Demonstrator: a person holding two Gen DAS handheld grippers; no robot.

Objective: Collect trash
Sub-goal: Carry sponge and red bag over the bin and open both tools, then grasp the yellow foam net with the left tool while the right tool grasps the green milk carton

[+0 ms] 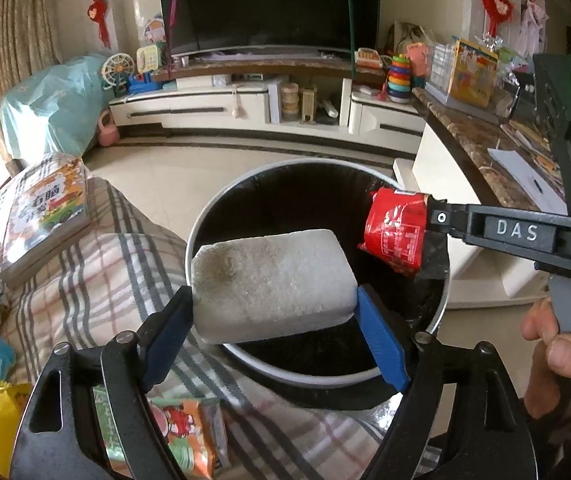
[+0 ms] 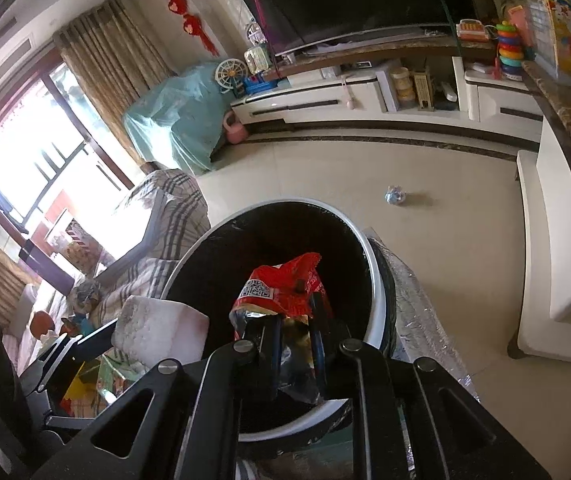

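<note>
The left gripper (image 1: 275,320) pinches a white foam block (image 1: 273,284) and the right gripper (image 2: 293,344) pinches a red wrapper (image 2: 281,292), both held over the open trash bin (image 1: 205,216), not dropped yet, and a small scrap (image 2: 395,195) waits on the floor.

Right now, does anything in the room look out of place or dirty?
Yes. A small crumpled wrapper lies alone on the floor, beyond the trash bin. The white foam block in the left hand-held gripper has a brown stain at one end.
</note>
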